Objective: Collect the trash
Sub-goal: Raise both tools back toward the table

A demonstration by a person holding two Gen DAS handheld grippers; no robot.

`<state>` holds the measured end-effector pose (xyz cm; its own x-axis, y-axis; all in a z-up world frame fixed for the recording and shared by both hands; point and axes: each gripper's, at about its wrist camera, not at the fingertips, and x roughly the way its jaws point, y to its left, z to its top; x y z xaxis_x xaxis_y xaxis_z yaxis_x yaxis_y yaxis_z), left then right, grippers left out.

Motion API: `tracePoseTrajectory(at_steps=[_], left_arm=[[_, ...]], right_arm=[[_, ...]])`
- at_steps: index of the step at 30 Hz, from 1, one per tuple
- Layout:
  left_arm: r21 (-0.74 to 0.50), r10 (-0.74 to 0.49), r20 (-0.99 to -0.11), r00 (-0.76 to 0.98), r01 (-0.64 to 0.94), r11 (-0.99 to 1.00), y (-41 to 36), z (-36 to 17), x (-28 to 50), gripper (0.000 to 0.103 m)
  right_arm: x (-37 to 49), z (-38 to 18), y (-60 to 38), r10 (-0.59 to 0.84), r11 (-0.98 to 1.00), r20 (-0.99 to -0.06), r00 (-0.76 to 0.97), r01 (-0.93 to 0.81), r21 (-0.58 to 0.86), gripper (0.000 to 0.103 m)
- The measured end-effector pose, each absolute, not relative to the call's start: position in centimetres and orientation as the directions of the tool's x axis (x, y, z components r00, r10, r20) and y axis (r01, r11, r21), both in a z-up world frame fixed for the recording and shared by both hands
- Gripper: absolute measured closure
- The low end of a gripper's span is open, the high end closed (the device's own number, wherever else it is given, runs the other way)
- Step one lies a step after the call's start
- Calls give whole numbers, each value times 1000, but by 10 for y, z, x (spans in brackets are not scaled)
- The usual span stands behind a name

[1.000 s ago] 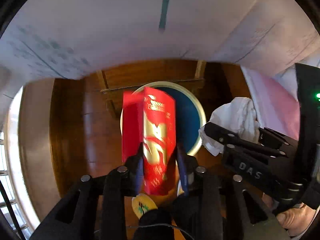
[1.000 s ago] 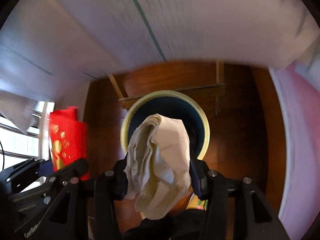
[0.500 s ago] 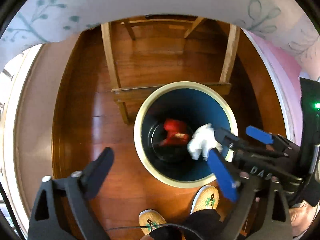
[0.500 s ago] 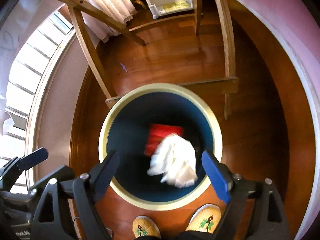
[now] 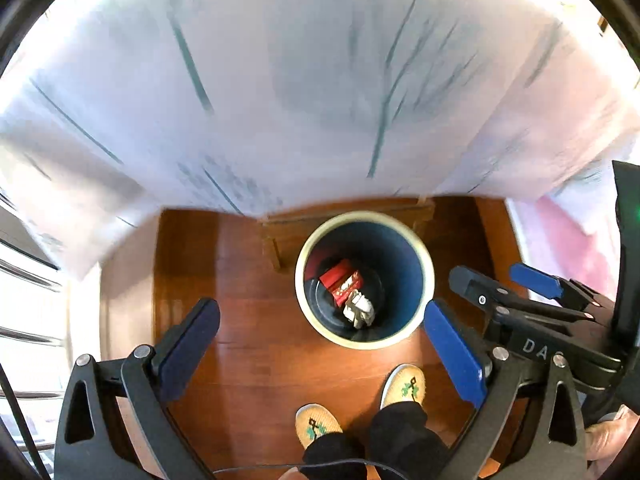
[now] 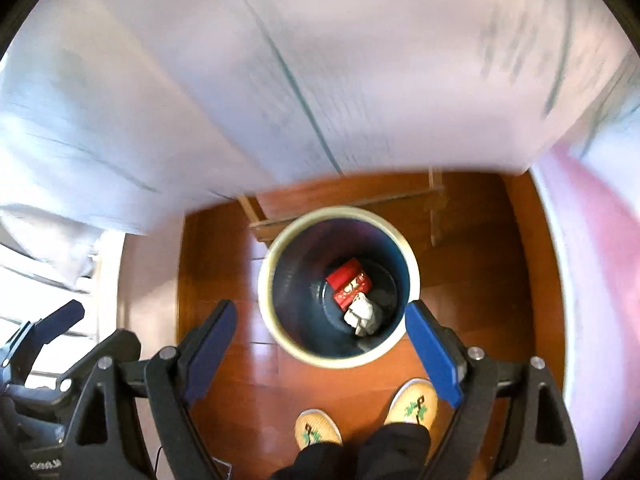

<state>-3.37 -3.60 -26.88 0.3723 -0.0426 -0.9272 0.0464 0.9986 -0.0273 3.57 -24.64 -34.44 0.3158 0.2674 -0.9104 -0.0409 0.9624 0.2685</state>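
Observation:
A round bin [image 5: 425, 256] [image 6: 267, 268] with a cream rim and dark blue inside stands on the wooden floor below both grippers. At its bottom lie a red and gold packet [image 5: 340, 281] [image 6: 349, 282] and a crumpled white tissue [image 5: 360, 309] [image 6: 363, 314], side by side. My left gripper [image 5: 320, 348] hangs high above the bin, open, with nothing between its blue pads. My right gripper [image 6: 320, 350] is open and empty too, at about the same height; it shows at the right of the left wrist view [image 5: 532, 296].
A white tablecloth [image 5: 300, 80] [image 6: 320, 60] with green leaf print overhangs the top of both views, blurred. Wooden table legs and a crossbar [image 6: 352, 204] stand just behind the bin. The person's slippered feet [image 5: 402, 386] [image 6: 412, 402] are in front of it. A pink wall [image 6: 592, 280] lies right.
Both grippers opened; the red packet and the white tissue dropped into the bin. Both grippers then rose, so the bin looks smaller and the tablecloth fills the top again.

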Motion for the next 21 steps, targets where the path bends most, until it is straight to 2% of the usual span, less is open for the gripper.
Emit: tracePoseTrajectory(at_steps=[9,17,21], left_arm=[[-48,-69,-894,443,57,997,-21,-123,-54,2],[-87,-95,-848,521,41,995,-11,-40,-63,2],[-72,-79,-828,555,34,997,-9,-10,-65,2]], right_arm=[[9,-185,-246,222,974,-895,386,-54,218,17],[4,-78,-239,228,973,-856,464,-84,213,17],[5,-44,-237,245,969,-826,508,-111,219,17]])
